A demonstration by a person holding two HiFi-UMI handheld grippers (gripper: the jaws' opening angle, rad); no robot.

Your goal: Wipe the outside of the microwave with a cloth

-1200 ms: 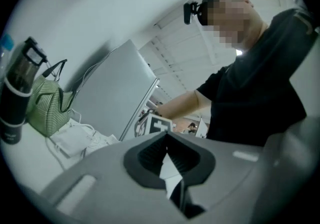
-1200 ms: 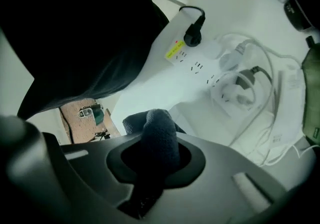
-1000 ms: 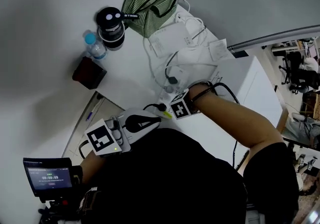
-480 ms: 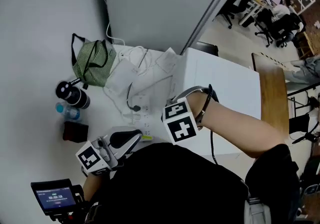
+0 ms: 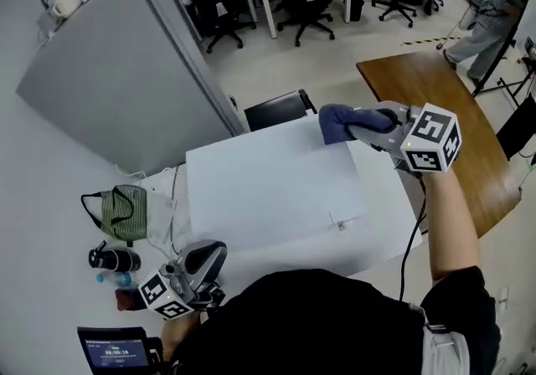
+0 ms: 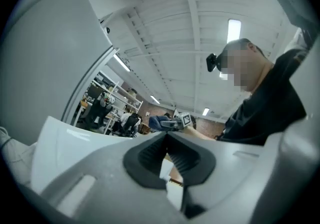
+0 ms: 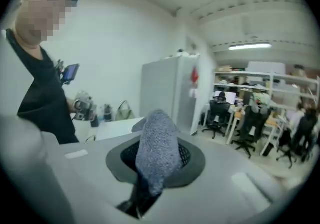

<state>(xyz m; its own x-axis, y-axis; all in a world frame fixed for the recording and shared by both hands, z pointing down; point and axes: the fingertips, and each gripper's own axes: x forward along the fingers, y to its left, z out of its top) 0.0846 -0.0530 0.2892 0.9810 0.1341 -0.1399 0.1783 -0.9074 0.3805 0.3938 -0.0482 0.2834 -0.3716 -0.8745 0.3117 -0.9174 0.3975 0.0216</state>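
Raised my right gripper (image 5: 366,125), clamped on blue cloth (image 5: 339,123), to microwave (image 5: 268,189) top at 2 o'clock; left gripper (image 5: 208,263) closed, empty. Wiping barely begun, I judge.

The right tool (image 7: 156,162) hides part of the cloth (image 7: 158,138).

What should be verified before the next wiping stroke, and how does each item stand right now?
1. Cloth secured in right claw: ok, the jaws are closed on it.
2. Cloth positioned over the microwave: ok, at the far right corner of its top.
3. Cloth pressed against the surface: cannot tell.
4. Left claw out of the stroke path: ok, low at the near left corner, shut and empty.
5. Green bag away from the microwave top: ok, on the table to its left.
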